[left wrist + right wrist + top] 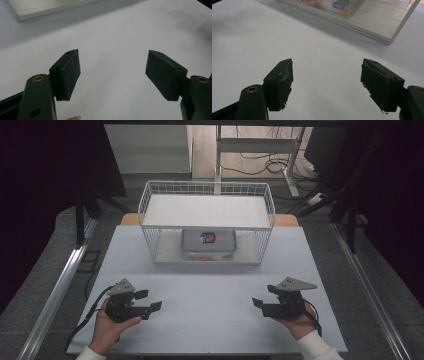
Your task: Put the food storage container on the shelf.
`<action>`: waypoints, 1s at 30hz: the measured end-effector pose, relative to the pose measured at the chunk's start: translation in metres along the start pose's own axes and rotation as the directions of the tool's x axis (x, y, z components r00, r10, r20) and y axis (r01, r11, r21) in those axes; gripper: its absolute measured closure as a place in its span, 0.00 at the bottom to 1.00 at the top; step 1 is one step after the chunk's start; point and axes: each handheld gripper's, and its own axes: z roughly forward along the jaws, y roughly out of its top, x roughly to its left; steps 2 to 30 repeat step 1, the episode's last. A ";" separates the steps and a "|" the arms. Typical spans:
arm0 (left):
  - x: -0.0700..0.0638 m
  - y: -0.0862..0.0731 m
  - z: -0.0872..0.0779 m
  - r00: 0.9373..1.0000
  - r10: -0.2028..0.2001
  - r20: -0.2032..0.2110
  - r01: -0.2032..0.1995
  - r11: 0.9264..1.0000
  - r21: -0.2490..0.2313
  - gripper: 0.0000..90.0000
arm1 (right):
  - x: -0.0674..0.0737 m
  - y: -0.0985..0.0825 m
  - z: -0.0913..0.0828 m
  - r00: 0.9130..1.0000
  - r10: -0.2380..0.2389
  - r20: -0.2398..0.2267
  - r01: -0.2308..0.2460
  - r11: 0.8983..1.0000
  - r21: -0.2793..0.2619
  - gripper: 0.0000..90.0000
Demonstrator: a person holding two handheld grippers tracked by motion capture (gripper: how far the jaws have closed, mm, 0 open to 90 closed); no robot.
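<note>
My left gripper [151, 300] rests in a hand at the near left of the white table [210, 285], jaws apart and nothing between them; in the left gripper view the left gripper [112, 72] frames bare tabletop. At the near right my right gripper [263, 295] also stands open and empty, as the right gripper [327, 80] shows over the table. A clear lidded container [208, 245] with a small label sits on the lower shelf of a white wire rack [207, 210] at the table's far middle. The container [337, 5] appears ahead of the right jaws.
The rack's upper shelf is bare. Its base board [382, 22] lies ahead of the right gripper, and a corner of the base board [50, 7] is beyond the left one. Dark curtains and metal rails flank the table; a desk frame and cables stand behind.
</note>
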 end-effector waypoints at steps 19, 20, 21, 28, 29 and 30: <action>0.000 0.000 0.000 1.000 0.000 0.000 0.000 1.000 0.000 0.30 | 0.000 0.000 0.000 1.000 -0.004 0.003 0.004 1.000 -0.002 0.28; 0.000 0.000 0.000 1.000 0.000 0.000 0.000 1.000 0.000 0.30 | 0.000 0.000 0.000 1.000 -0.004 0.003 0.004 1.000 -0.002 0.28; 0.000 0.000 0.000 1.000 0.000 0.000 0.000 1.000 0.000 0.30 | 0.000 0.000 0.000 1.000 -0.004 0.003 0.004 1.000 -0.002 0.28; 0.000 0.000 0.000 1.000 0.000 0.000 0.000 1.000 0.000 0.30 | 0.000 0.000 0.000 1.000 -0.004 0.003 0.004 1.000 -0.002 0.28; 0.000 0.000 0.000 1.000 0.000 0.000 0.000 1.000 0.000 0.30 | 0.000 0.000 0.000 1.000 -0.004 0.003 0.004 1.000 -0.002 0.28; 0.000 0.000 0.000 1.000 0.000 0.000 0.000 1.000 0.000 0.30 | 0.000 0.000 0.000 1.000 -0.004 0.003 0.004 1.000 -0.002 0.28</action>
